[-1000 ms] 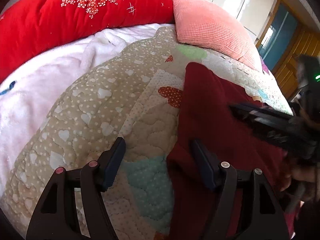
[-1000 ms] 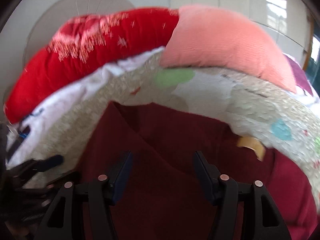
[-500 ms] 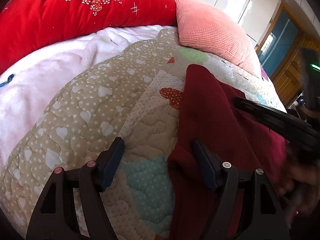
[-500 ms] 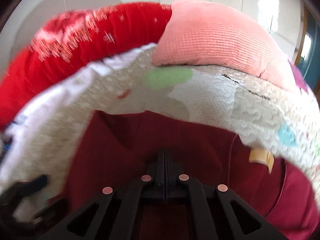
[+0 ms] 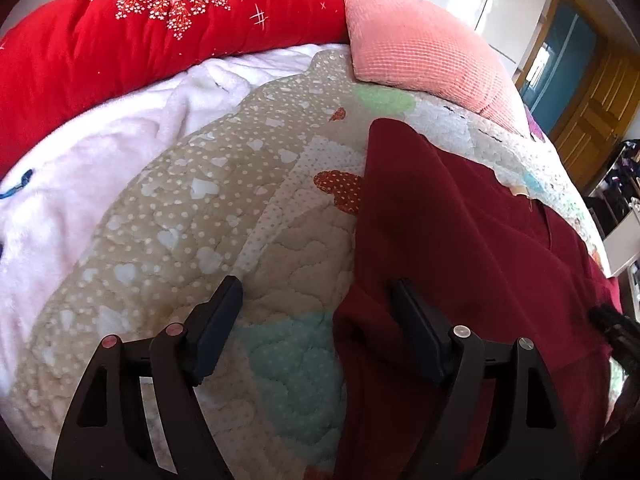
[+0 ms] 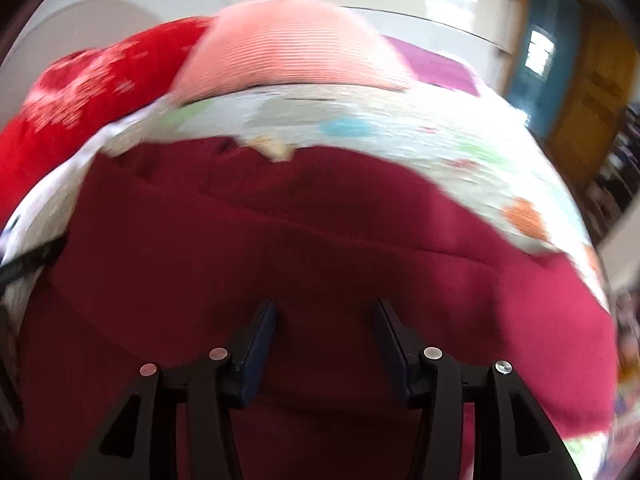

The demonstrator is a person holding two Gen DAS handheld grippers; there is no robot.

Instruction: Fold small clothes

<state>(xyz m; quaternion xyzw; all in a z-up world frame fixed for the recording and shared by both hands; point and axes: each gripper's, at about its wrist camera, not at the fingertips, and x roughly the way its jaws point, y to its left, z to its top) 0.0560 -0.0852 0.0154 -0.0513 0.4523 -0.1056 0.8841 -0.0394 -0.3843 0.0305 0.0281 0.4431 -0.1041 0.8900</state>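
A dark red garment point(image 5: 448, 240) lies spread on the patchwork quilt point(image 5: 208, 200) on the bed, with a tan label near its far edge. My left gripper point(image 5: 316, 292) is open and straddles the garment's left edge, right finger over the cloth, left finger over the quilt. In the right wrist view the garment point(image 6: 320, 248) fills the lower frame. My right gripper point(image 6: 324, 312) is open just above the cloth, holding nothing. The view is blurred by motion.
A red flowered duvet point(image 5: 152, 28) and a pink pillow point(image 5: 420, 52) lie at the bed's head. A white fleece blanket point(image 5: 80, 176) lies left of the quilt. A wooden door point(image 5: 596, 108) and a cluttered shelf stand right of the bed.
My right gripper shut half a second ago and has now opened again, swinging right over the garment. It has left the left wrist view. The left gripper has barely moved.
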